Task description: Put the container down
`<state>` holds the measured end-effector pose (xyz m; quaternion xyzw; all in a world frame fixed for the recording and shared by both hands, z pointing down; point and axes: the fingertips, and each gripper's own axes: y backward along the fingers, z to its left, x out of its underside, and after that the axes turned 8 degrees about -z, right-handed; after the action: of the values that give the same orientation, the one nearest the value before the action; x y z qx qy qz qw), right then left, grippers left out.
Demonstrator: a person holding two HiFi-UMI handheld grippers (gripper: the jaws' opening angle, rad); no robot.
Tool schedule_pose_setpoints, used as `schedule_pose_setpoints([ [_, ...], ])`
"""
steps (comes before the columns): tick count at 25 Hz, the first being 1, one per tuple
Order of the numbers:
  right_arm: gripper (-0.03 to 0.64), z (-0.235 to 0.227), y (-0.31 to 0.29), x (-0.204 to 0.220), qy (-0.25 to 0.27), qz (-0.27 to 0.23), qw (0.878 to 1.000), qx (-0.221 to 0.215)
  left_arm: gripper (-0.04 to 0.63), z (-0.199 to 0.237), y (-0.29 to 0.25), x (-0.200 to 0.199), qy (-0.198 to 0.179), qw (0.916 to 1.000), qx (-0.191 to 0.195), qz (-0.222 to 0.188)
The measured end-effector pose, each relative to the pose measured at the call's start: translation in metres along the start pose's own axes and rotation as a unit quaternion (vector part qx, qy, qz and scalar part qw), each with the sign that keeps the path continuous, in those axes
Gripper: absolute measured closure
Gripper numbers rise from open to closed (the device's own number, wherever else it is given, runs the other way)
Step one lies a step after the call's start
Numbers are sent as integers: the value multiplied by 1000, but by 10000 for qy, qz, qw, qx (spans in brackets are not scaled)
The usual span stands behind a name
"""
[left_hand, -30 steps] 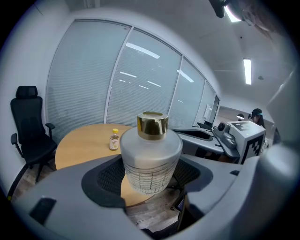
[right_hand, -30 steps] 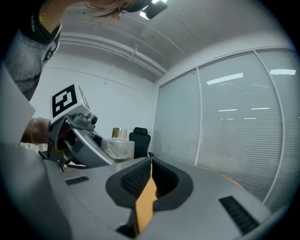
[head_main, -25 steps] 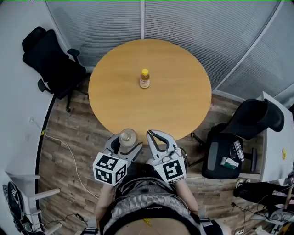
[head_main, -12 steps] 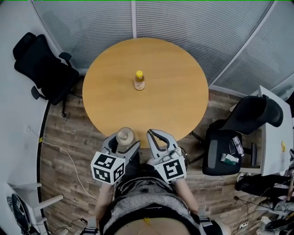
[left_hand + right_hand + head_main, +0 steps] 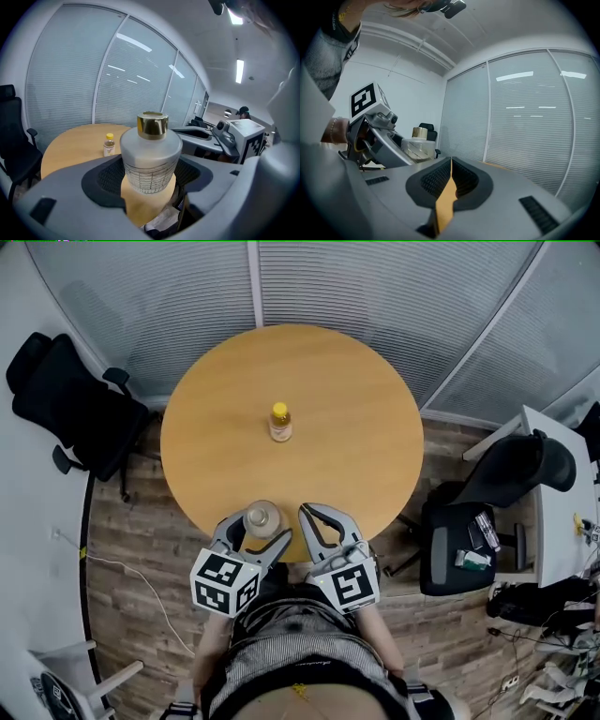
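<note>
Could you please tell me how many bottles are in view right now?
2. A small yellow-capped bottle stands near the middle of the round table; a frosted, gold-capped bottle is held between the left gripper's jaws. Clutter on one chair is unclear.

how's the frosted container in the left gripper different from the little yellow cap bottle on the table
The frosted container is clamped between the left gripper's jaws at the round table's near edge; the yellow-capped bottle stands free near the table's middle. The container has a gold cap, the bottle a yellow one. The container is squat with round shoulders; the bottle is slimmer. Both are upright and capped.
</note>
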<state>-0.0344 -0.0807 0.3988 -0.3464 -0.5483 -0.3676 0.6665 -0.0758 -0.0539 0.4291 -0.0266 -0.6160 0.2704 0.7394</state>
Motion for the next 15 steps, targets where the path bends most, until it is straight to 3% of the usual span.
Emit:
schedule_pose_setpoints([
  [15, 595, -13, -45, 5, -97, 170, 9991, 370, 262, 44, -22, -15, -67, 9992, 376, 110],
])
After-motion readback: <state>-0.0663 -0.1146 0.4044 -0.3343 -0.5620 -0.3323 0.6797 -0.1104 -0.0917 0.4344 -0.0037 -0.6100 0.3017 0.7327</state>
